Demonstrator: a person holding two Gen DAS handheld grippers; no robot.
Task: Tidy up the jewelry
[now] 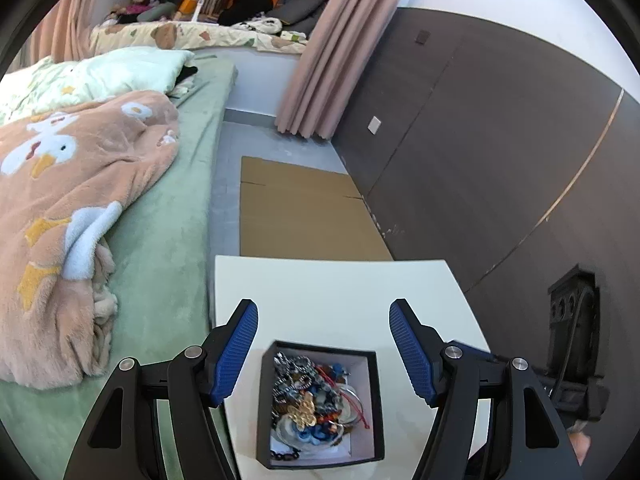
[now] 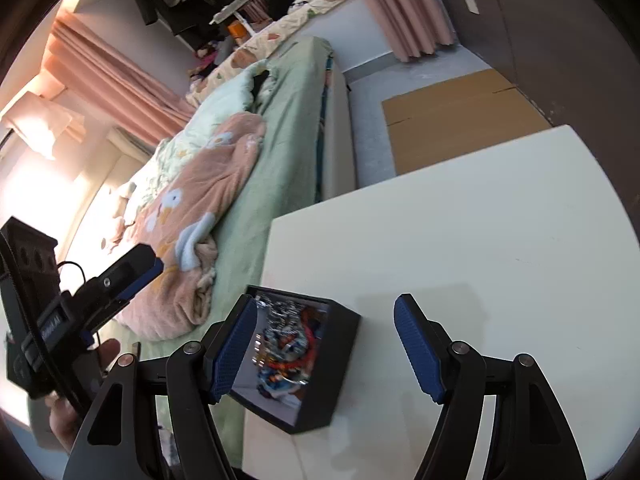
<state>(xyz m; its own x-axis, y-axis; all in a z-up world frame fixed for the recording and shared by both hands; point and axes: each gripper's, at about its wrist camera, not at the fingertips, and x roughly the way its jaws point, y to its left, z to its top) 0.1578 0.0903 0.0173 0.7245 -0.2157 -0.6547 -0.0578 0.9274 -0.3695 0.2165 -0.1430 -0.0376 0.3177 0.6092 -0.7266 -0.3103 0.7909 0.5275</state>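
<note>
Left claw [image 1: 324, 346] spread wide, blue ribbed pads well apart and pressing on nothing, hovering right above the jewelry box [image 1: 318, 406]. From the left wrist view the box sits framed between the two fingers, below their tips, untouched. It is a black-walled open box with a white lining, and inside lies a tangled heap of jewelry [image 1: 312, 394]: silvery chain links, a gold piece, blue and red beads, a thin red cord.

Over to the right claw [image 2: 326, 346], and it is wide open too, nothing between the pads. Its left finger hangs in front of the near corner of the box, whether touching I cannot tell; its right finger hangs over bare white counter [image 2: 480, 240]. In this view the box contents are blurred.

The box rests near the counter's left edge, on the side next to the bed [image 1: 168, 240]. The bed carries a green sheet and a rumpled peach blanket [image 1: 68, 208] with duck patterns. Beyond the counter, flattened cardboard [image 1: 296, 216] lies on the grey floor, a dark panelled wall runs along the right, and pink curtains [image 1: 316, 68] hang further back.
</note>
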